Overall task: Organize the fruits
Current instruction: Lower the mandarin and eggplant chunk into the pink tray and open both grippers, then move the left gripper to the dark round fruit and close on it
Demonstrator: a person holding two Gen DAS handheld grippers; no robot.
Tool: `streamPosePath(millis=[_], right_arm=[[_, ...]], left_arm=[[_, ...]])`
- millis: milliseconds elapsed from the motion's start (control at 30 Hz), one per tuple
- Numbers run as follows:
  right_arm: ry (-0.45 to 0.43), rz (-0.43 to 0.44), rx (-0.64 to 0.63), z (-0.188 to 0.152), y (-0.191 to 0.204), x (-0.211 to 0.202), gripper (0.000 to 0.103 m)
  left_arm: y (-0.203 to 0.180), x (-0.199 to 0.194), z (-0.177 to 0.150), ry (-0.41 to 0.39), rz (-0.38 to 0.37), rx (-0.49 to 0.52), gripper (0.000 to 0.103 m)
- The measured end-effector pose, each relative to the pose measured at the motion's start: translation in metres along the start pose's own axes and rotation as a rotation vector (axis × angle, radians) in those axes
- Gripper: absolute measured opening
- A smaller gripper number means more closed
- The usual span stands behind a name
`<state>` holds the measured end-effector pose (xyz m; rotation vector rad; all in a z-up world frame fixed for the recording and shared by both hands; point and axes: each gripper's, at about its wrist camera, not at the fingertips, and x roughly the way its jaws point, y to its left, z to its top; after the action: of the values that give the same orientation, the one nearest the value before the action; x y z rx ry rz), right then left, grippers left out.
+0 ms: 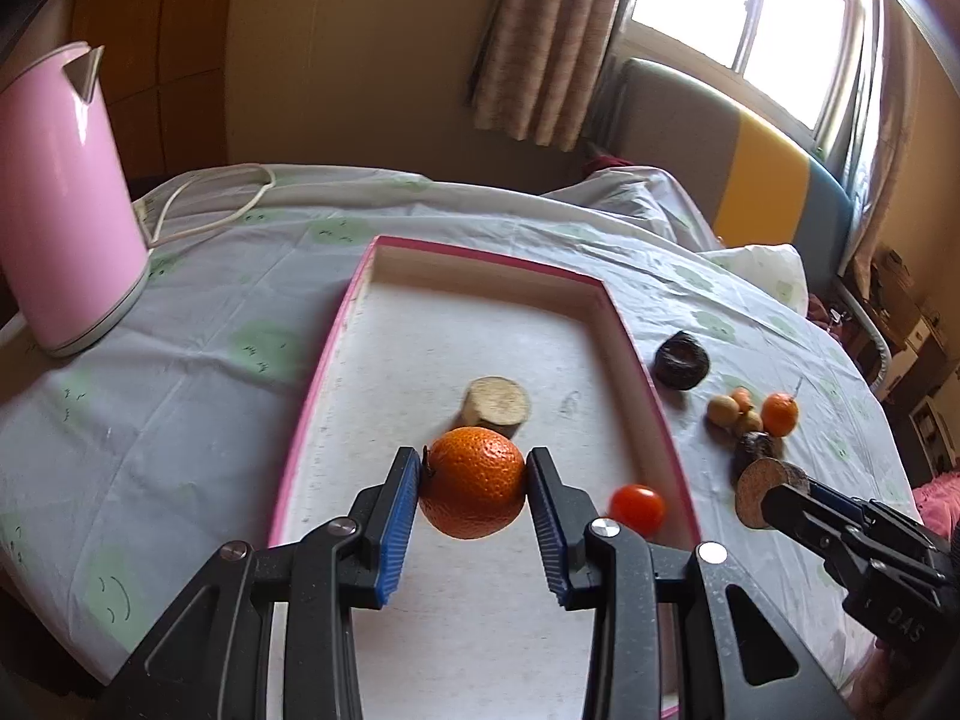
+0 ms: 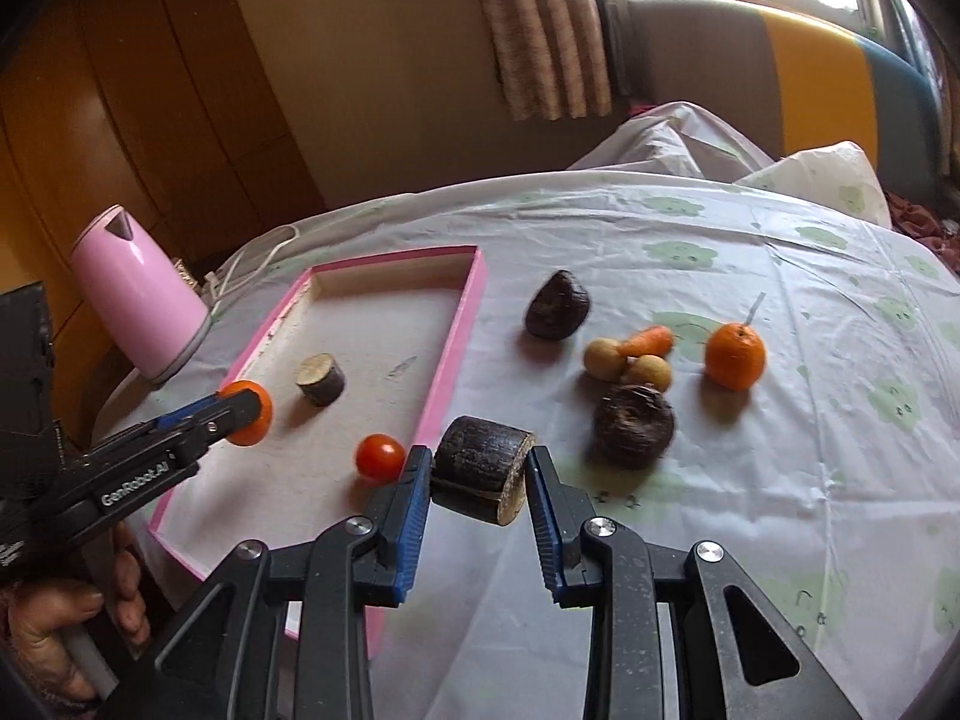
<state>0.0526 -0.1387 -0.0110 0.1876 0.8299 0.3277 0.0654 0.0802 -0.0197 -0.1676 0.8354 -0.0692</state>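
Left wrist view showed the left gripper [image 1: 473, 483] clamped on an orange [image 1: 474, 480] above the pink tray [image 1: 312, 396], which already held a cut stump [image 1: 497, 405] and a tomato [image 1: 637, 509]. The right gripper [image 2: 478, 477] gripped a dark log piece [image 2: 483, 474] at the tray's edge. A second orange [image 2: 735, 356], carrot [image 2: 647, 341] and dark lumps remained on the cloth; a kettle [image 1: 63, 198] stood clear.

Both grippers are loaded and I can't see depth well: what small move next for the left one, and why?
Probably lower the left gripper slightly and open it. It is shut on the orange over the pink tray, beside the cherry tomato and cut stem piece. Whether the orange already touches the floor is unclear.
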Motion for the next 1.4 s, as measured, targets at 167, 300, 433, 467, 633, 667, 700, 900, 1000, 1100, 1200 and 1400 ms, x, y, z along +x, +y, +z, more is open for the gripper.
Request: streamPosePath(millis=[167, 300, 433, 467, 633, 667, 700, 900, 1000, 1100, 1200, 1400], right_arm=[[0.03, 0.068, -0.042, 0.006, 0.029, 0.015, 0.032], [0.057, 0.089, -0.073, 0.009, 0.045, 0.028, 0.032], [0.078, 0.097, -0.083, 0.006, 0.054, 0.038, 0.033], [0.078, 0.098, -0.082, 0.005, 0.056, 0.039, 0.033], [0.072, 0.094, -0.092, 0.0, 0.06, 0.036, 0.034], [0.071, 0.094, -0.091, -0.001, 0.059, 0.036, 0.035], [0.071, 0.093, -0.087, -0.002, 0.059, 0.034, 0.036], [0.04, 0.045, -0.051, -0.01, 0.045, 0.02, 0.05], [0.016, 0.003, -0.002, -0.015, 0.029, 0.01, 0.058], [0.003, -0.042, 0.051, -0.019, 0.01, 0.004, 0.061], [0.004, -0.085, 0.095, -0.023, -0.009, 0.001, 0.061], [0.009, -0.147, 0.159, -0.031, -0.039, -0.004, 0.061]], left_arm=[[0.011, 0.003, 0.0, 0.012, 0.051, -0.019, 0.037], [0.013, -0.001, -0.001, 0.001, 0.056, -0.028, 0.038], [0.014, -0.004, -0.003, -0.002, 0.06, -0.037, 0.038], [0.014, -0.004, -0.003, -0.001, 0.061, -0.038, 0.038], [0.011, -0.007, -0.007, -0.002, 0.052, -0.032, 0.038], [0.01, -0.008, -0.007, -0.004, 0.048, -0.029, 0.038], [0.008, -0.009, -0.008, -0.006, 0.046, -0.026, 0.038], [0.0, -0.013, -0.011, -0.011, 0.025, -0.015, 0.038], [-0.005, -0.013, -0.012, -0.009, 0.012, -0.005, 0.037], [-0.013, -0.013, -0.015, -0.007, 0.004, 0.017, 0.037], [-0.021, -0.013, -0.017, -0.004, -0.009, 0.037, 0.037], [-0.037, -0.013, -0.019, 0.003, -0.047, 0.074, 0.037]])
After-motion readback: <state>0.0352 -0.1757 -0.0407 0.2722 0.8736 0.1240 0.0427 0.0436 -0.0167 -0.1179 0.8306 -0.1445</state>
